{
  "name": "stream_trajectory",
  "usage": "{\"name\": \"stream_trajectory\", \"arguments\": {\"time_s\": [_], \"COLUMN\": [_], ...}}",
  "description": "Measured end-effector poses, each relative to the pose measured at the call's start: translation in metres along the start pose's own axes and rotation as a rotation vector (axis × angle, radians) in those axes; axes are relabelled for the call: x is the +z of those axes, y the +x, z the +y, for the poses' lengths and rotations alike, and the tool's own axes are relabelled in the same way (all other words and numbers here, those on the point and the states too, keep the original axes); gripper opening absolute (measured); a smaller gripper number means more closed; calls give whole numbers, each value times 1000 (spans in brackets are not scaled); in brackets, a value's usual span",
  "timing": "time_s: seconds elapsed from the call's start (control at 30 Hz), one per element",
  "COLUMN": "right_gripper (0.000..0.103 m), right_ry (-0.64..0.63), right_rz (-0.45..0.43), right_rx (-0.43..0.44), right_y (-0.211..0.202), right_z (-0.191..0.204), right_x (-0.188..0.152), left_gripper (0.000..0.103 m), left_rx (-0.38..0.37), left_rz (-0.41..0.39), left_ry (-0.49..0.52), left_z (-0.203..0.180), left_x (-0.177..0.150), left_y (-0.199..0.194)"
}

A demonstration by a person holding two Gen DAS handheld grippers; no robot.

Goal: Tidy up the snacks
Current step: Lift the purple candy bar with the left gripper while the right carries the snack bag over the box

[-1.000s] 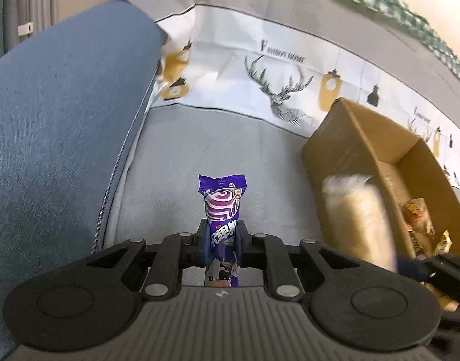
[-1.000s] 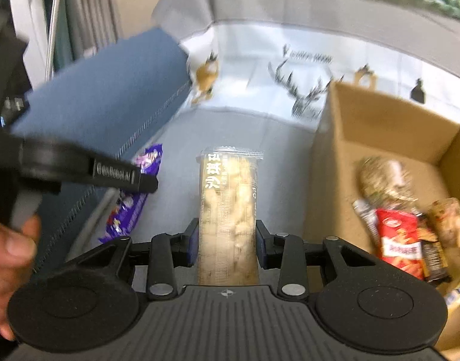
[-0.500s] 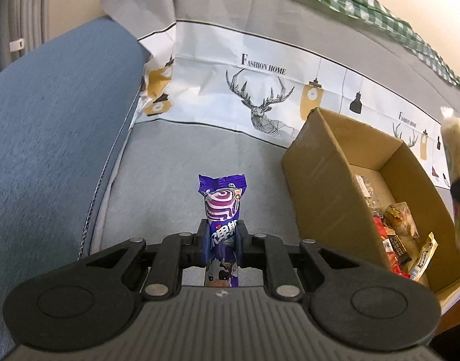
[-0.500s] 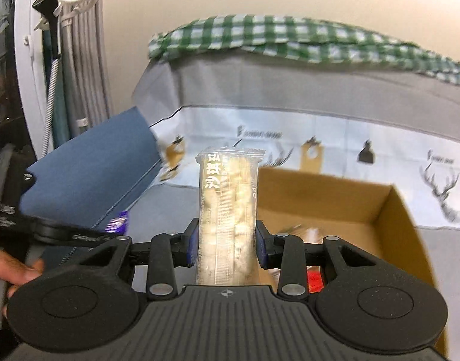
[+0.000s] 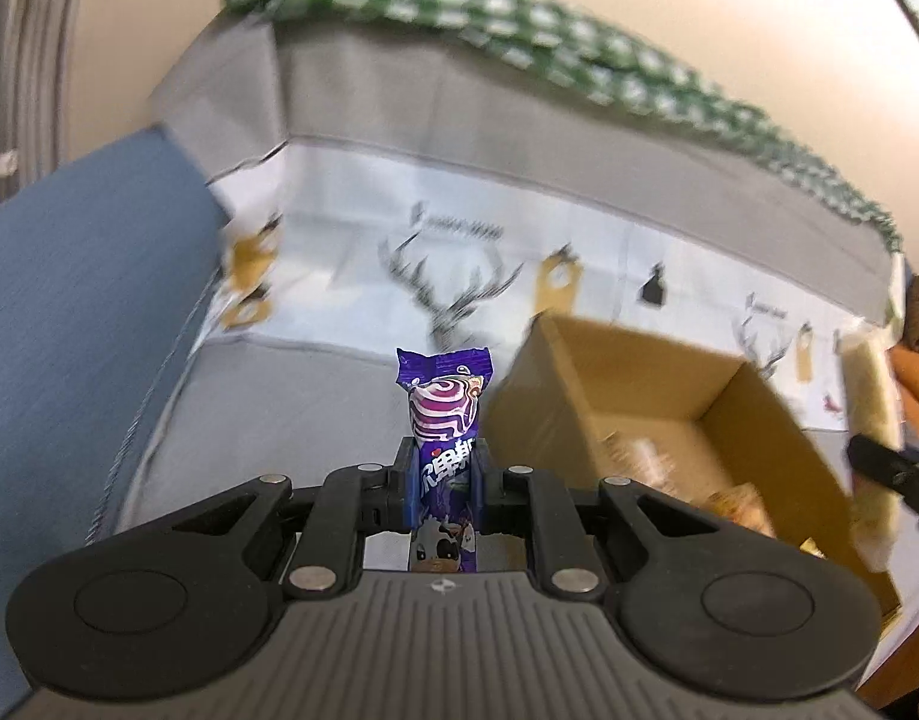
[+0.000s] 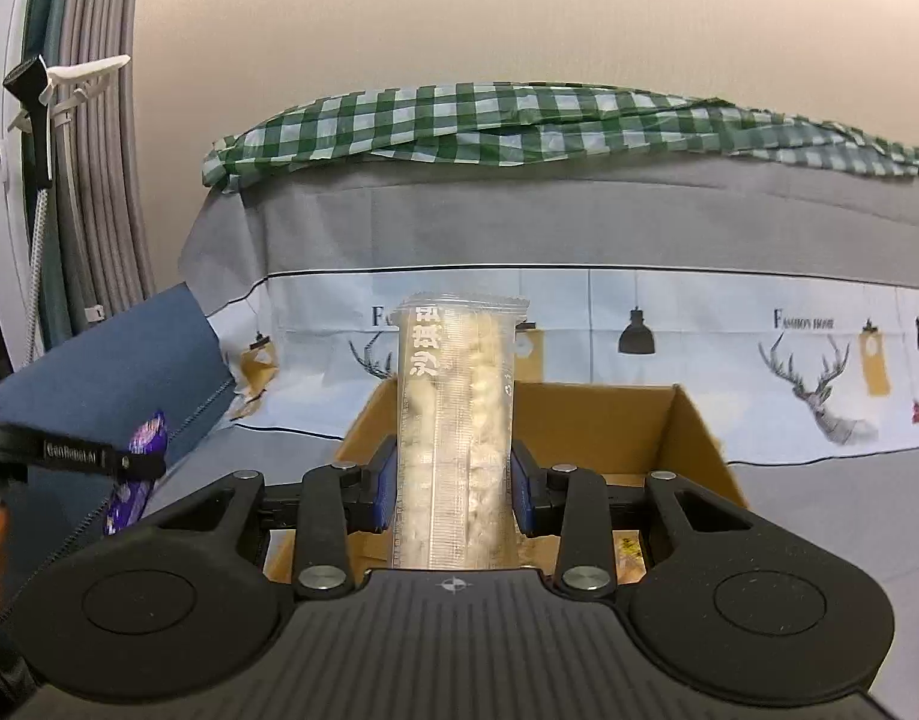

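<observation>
**Both snacks in hand, cardboard box ahead**

Right hand-held gripper [image 6: 453, 474] pinching clear-wrapped pale puffed snack bar [image 6: 456, 420] mid-length, bar upright, long axis running straight out along the fingers, crimped end up and away from camera. Open cardboard box [image 6: 603, 414] directly behind and below the bar in right wrist view, opening up, other snacks inside only partly visible. Right side nearer the box; drop probably needs a forward-and-down tilt so the bar's long axis goes in along the box length.

Left hand-held gripper [image 5: 441, 468] clamped on purple swirl-print candy packet [image 5: 444, 414], also upright, long axis along the fingers, crimped top pointing away. Box [image 5: 729, 420] to the right and slightly ahead of it, well apart; grey sofa seat below. Left view motion-blurred, box contents unclear.

Judgement: right bar goes first, left packet next with a rightward swing. Risk: both grippers crowding the box opening.
</observation>
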State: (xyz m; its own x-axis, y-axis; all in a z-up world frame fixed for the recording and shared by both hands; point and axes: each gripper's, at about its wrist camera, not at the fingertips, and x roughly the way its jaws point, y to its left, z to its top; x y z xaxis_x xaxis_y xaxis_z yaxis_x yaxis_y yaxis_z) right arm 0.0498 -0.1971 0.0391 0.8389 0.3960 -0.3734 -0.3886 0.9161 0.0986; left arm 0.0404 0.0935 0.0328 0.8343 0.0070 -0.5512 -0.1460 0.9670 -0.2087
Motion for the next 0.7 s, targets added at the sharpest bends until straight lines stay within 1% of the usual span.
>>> {"name": "stream_trajectory", "arguments": {"time_s": [0.13,0.3,0.43,0.5,0.7], "right_gripper": [38,38,38,38,38], "right_ry": [11,34,44,47,70], "right_rz": [-1,-3,4,4,9], "right_rx": [-15,-44,-84,-107,-148], "right_y": [-2,-5,-2,-2,2], "right_z": [-12,-30,-42,-47,-59], "right_x": [-1,-2,-4,-4,-5], "left_gripper": [17,17,17,18,17], "left_rx": [-66,-148,-198,-205,-244], "left_rz": [-86,-150,-175,-185,-170], "left_ry": [19,42,66,76,75], "left_z": [-32,-68,-93,-102,-122], "left_x": [2,2,2,2,4], "left_y": [-3,-1,5,9,26]}}
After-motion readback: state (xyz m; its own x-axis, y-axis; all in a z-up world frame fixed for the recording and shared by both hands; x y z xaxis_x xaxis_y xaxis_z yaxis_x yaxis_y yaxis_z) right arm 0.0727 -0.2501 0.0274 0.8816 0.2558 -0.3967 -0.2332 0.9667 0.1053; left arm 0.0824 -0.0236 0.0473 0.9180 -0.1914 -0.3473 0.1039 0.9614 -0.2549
